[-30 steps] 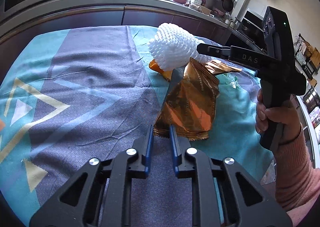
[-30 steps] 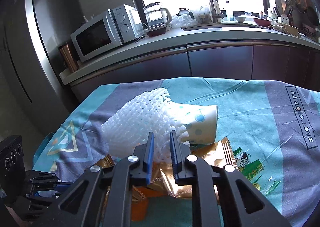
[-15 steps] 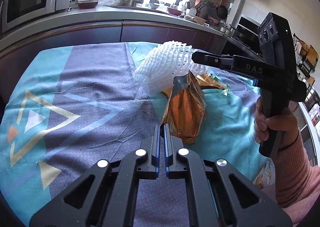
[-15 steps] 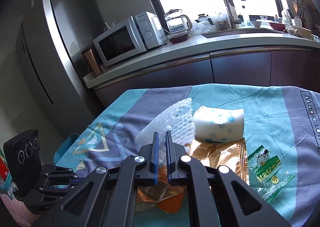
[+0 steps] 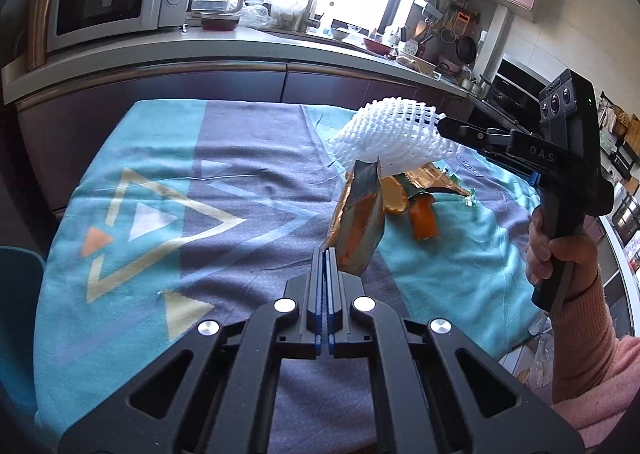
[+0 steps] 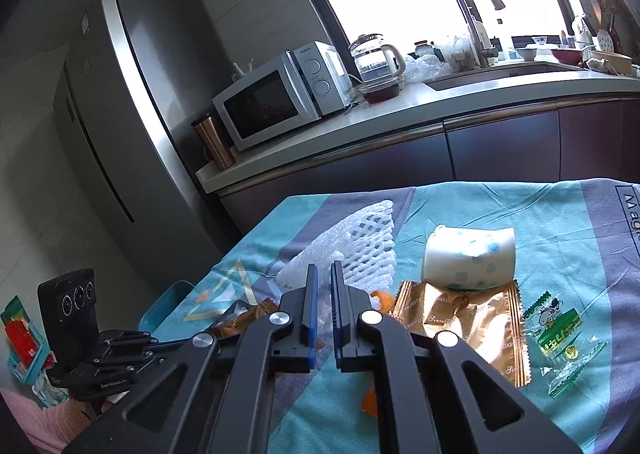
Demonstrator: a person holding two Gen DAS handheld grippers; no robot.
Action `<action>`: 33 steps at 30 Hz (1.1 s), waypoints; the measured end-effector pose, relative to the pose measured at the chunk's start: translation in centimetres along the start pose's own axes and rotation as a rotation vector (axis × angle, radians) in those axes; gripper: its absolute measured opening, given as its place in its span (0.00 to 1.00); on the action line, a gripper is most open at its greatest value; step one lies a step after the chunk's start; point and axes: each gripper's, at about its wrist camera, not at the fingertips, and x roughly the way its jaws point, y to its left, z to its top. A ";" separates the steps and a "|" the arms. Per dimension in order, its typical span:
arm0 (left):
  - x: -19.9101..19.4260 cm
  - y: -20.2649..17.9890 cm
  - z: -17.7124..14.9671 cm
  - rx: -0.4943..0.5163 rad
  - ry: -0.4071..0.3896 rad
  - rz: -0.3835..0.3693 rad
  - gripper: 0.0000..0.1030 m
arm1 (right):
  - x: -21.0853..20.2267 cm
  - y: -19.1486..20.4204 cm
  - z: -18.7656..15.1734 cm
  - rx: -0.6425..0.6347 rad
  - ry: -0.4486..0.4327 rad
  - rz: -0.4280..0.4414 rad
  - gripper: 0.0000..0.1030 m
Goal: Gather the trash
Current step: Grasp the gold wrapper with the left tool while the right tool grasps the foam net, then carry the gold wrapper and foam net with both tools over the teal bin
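Left hand-held gripper (image 5: 325, 254) is closed, pads pinched on the bottom edge of an orange-gold snack wrapper (image 5: 357, 223), which stands tilted up off the cloth just past the fingertips at about 1 o'clock. The jaws have just been closing, with the wrapper edge between them.

Right hand-held gripper (image 6: 324, 274) is clamped on a white foam fruit net (image 6: 352, 244); in the left wrist view the net (image 5: 390, 137) hangs lifted above the cloth from those fingertips, at 2 o'clock from the left gripper. Its jaws have just been closing too, the net between them. The person's right hand (image 5: 560, 258), in a pink sleeve, holds the gripper handle at 3 o'clock.

Still lying on the surface, covered by a teal and grey patterned cloth (image 5: 160, 181):
- paper cup (image 6: 468, 254) with blue dots, on its side, at 2 o'clock from the right gripper
- gold foil wrapper (image 6: 460, 322), flat, touching the cup's near side
- green and clear candy wrapper (image 6: 560, 338), just beside the gold foil, at 3 o'clock
- orange peel pieces (image 5: 424, 219) under the raised net
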 end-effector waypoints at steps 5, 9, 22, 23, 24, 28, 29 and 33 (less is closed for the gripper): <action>-1.7 1.8 -0.6 -0.040 -0.019 0.036 0.02 | 0.8 1.0 -0.5 -0.005 0.017 0.024 0.05; -2.9 2.7 -0.9 -0.054 -0.032 0.053 0.02 | 1.3 1.7 -0.7 -0.005 0.021 0.042 0.05; -6.6 4.3 -1.8 -0.090 -0.084 0.083 0.01 | 2.5 3.5 -0.6 -0.009 0.026 0.096 0.05; -6.9 4.5 -1.8 -0.093 -0.090 0.088 0.01 | 2.6 3.7 -0.6 -0.012 0.027 0.100 0.05; -7.3 4.7 -1.9 -0.095 -0.096 0.094 0.01 | 2.7 4.0 -0.6 -0.015 0.030 0.105 0.05; -8.5 5.2 -2.0 -0.107 -0.114 0.115 0.01 | 3.1 4.7 -0.7 -0.019 0.037 0.122 0.05; -8.9 5.3 -2.1 -0.110 -0.118 0.120 0.01 | 3.2 4.9 -0.8 -0.020 0.038 0.127 0.05; -10.1 6.0 -2.3 -0.125 -0.136 0.141 0.01 | 3.7 5.9 -0.9 -0.028 0.050 0.151 0.05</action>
